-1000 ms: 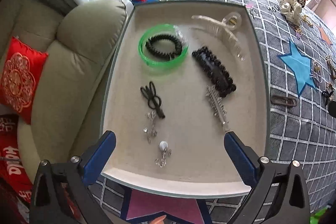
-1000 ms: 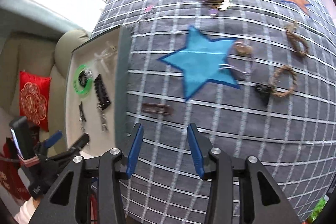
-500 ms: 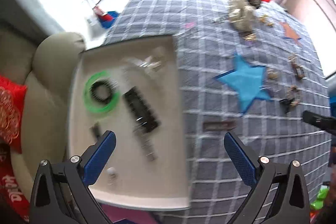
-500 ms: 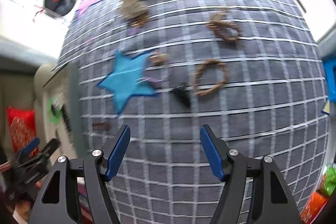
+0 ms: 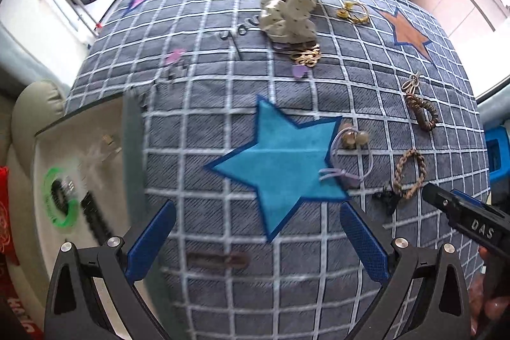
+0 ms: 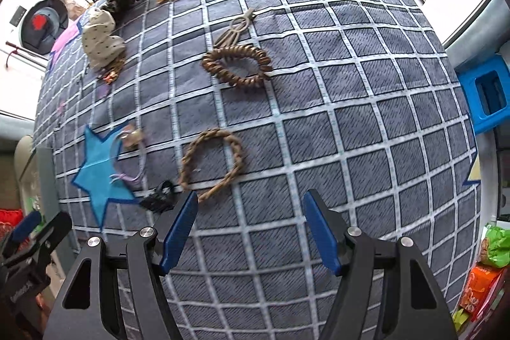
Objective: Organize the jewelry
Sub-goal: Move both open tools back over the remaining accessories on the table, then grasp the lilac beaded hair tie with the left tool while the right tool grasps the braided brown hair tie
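My left gripper [image 5: 257, 207] hangs open over the grey checked cloth, just below the blue star patch [image 5: 280, 164], with nothing between its pads. A brown hair clip [image 5: 218, 259] lies near its left finger. The beige tray [image 5: 132, 148] at the left holds a green ring [image 5: 60, 196] and a black clip [image 5: 95, 219]. My right gripper [image 6: 251, 196] is open and empty, pointing down beside a braided brown hair tie [image 6: 212, 161] and a black bow [image 6: 159, 196]. Further back lies a bronze coil tie [image 6: 237, 66].
A lilac beaded tie [image 5: 350, 148], a spotted white scrunchie [image 5: 288, 11], gold pieces [image 5: 352, 11] and a metal clip [image 6: 239, 24] are scattered on the cloth. A beige sofa arm [image 5: 28, 107] sits left of the tray, and a blue stool [image 6: 487, 91] stands off the right edge.
Both grippers have swung right, away from the tray and out over the cloth. The right gripper's jaws stand wider than a second ago. Nothing was picked up.
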